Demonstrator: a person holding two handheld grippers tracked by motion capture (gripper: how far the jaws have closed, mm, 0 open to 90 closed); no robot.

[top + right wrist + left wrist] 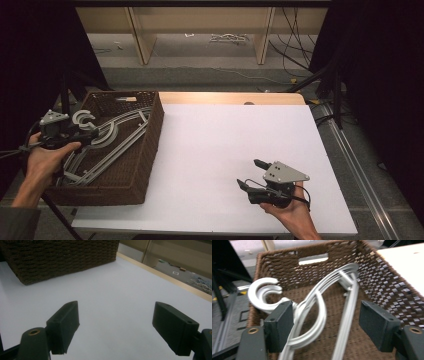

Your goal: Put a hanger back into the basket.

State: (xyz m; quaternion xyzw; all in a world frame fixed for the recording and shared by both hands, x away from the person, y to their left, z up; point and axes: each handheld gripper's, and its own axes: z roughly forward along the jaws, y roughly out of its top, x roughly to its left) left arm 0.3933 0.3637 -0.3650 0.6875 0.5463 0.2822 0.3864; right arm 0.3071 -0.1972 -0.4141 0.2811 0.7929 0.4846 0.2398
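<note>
We've got a stack of grey plastic hangers (107, 142) lying in the wicker basket (150, 145) at the left of the white table (235, 145). They look light, stiff and kinda slick, so we'd grab low on the neck, just under the hooks (263, 293). The left gripper (325, 320) hovers over them, jaws wide, nothing pinched. The right gripper (125, 327) sits near-right, wide open over bare table. The left gripper view shows 2 nested hooks up close; the high view gives the whole layout.
</note>
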